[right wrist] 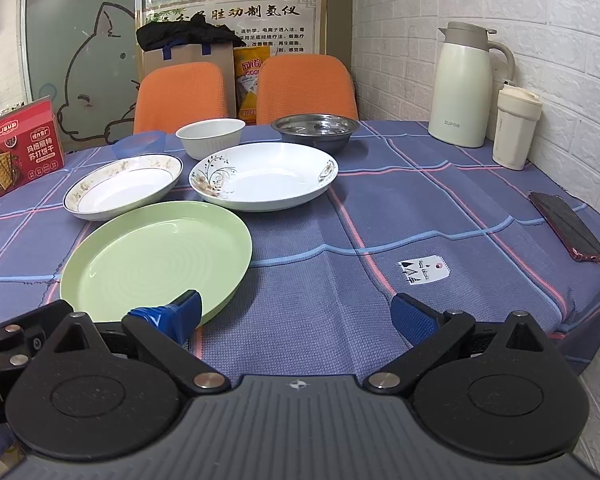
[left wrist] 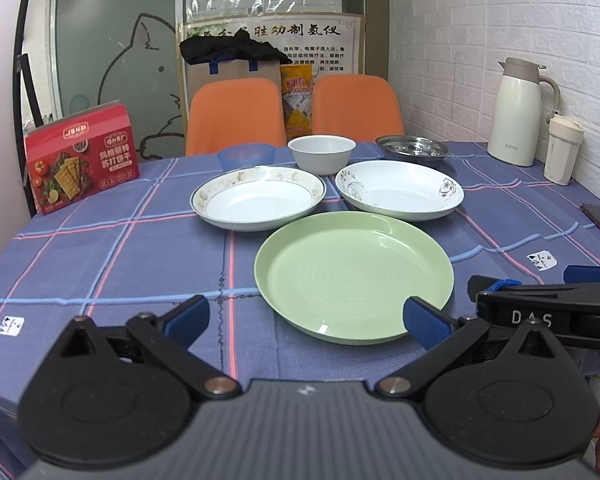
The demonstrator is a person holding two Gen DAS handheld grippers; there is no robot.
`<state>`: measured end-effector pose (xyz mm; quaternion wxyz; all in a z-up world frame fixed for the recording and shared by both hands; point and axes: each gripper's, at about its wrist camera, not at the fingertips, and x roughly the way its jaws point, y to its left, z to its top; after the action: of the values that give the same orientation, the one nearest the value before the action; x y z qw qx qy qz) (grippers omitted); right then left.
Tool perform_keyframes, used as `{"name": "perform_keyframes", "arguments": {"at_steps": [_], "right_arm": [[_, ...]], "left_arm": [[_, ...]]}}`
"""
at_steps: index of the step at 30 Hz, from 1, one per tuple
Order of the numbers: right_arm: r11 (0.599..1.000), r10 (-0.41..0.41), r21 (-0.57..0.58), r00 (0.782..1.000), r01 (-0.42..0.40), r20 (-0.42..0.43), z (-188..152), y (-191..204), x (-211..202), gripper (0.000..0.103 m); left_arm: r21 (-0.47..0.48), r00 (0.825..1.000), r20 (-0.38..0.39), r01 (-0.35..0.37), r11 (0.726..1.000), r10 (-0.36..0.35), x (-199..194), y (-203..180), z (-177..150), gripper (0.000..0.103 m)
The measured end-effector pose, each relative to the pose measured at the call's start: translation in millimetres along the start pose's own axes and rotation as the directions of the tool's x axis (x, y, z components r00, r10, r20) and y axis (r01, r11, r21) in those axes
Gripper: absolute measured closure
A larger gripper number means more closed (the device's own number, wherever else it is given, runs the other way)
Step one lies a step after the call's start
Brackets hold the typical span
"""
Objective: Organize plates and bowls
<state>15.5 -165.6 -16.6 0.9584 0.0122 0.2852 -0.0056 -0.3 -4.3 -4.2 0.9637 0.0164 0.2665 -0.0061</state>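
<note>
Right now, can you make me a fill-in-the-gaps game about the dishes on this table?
1. The plate nearest the grippers is ____ in colour.
2. Between the blue bowl and the metal bowl stands a ____ bowl.
3. Both grippers, left gripper and right gripper, have jaws that are ____.

Missing words: green; white; open

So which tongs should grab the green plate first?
Probably the left tongs: the green plate lies just ahead, its near rim between their open fingers. From the right tongs, also open, it lies off to the left.
</note>
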Motion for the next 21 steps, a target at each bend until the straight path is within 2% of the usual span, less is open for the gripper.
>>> {"name": "perform_keyframes", "arguments": {"at_steps": [9, 21], "right_arm": [[1.000, -0.001, 0.003, 1.000, 0.001, -0.003, 5, 1, 4, 0.014], [1.000, -0.017, -0.001, 0.999, 0.017, -0.048, 23, 2, 30, 0.014]], "left_arm": [[-0.003, 1.000, -0.007, 0.005, 1.000, -0.005, 3, 2, 3, 0.000], [-0.034, 0.998, -0.062, 0.000, 0.999, -0.002, 34, 19, 27, 0.000]]}}
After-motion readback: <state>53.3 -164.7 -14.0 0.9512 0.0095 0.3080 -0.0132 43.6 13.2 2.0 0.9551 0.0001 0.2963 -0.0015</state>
